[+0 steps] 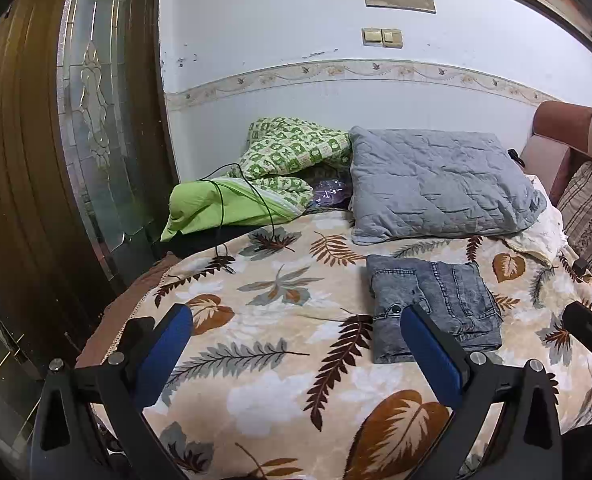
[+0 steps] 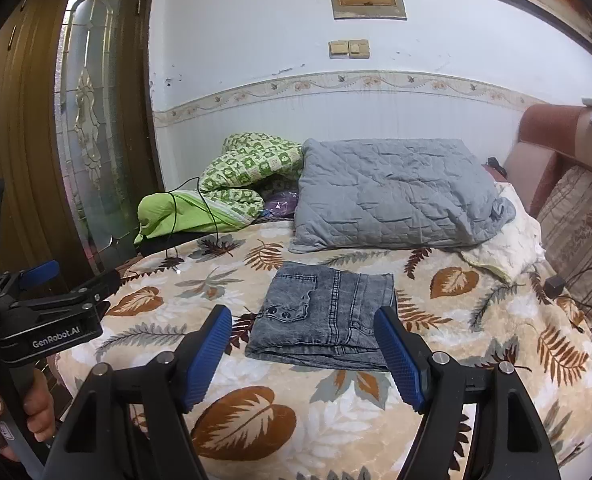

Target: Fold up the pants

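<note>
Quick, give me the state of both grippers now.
Left gripper: open, holding nothing.
Right gripper: open, holding nothing; the folded jeans lie on the bed beyond it.

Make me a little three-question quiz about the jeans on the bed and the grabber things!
1. True or false: the folded jeans lie on the leaf-print blanket.
2. What is the right gripper holding? A) the jeans B) the grey quilted pillow C) nothing
3. Fill in: the black cable runs over the ____ bedding.

Key: 1. True. 2. C: its jaws are open and empty; the left gripper is open too. 3. Green.
</note>
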A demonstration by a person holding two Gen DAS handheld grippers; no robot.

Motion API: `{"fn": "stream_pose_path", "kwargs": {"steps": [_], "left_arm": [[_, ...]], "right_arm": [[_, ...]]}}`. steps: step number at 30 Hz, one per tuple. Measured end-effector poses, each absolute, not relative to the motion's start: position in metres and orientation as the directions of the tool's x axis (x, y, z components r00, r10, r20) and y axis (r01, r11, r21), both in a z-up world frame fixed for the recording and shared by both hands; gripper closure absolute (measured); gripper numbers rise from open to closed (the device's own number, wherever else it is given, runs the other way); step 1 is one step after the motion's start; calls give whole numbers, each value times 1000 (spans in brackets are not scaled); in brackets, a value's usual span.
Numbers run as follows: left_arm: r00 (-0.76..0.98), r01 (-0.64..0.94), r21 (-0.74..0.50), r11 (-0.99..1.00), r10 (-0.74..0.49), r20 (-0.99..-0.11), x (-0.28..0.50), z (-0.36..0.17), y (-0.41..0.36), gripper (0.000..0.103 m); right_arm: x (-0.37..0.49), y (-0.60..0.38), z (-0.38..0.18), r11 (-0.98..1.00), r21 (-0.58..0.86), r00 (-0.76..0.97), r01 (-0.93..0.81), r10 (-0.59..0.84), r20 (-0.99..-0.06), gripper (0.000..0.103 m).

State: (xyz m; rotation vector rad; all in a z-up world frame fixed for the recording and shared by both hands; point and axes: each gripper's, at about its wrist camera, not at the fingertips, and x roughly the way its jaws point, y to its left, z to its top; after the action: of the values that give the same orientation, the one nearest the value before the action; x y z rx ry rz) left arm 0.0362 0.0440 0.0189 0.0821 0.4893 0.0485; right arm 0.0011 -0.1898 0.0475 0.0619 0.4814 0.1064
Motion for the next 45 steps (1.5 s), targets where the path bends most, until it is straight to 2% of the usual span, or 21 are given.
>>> {"fn": "stream_pose_path", "kwargs": {"steps": [45], "left_arm": [[880, -57, 92, 994, 94, -466, 30, 19, 47, 0]], "right_arm": [[-1, -194, 35, 988, 113, 865, -105, 146, -480, 26]]}}
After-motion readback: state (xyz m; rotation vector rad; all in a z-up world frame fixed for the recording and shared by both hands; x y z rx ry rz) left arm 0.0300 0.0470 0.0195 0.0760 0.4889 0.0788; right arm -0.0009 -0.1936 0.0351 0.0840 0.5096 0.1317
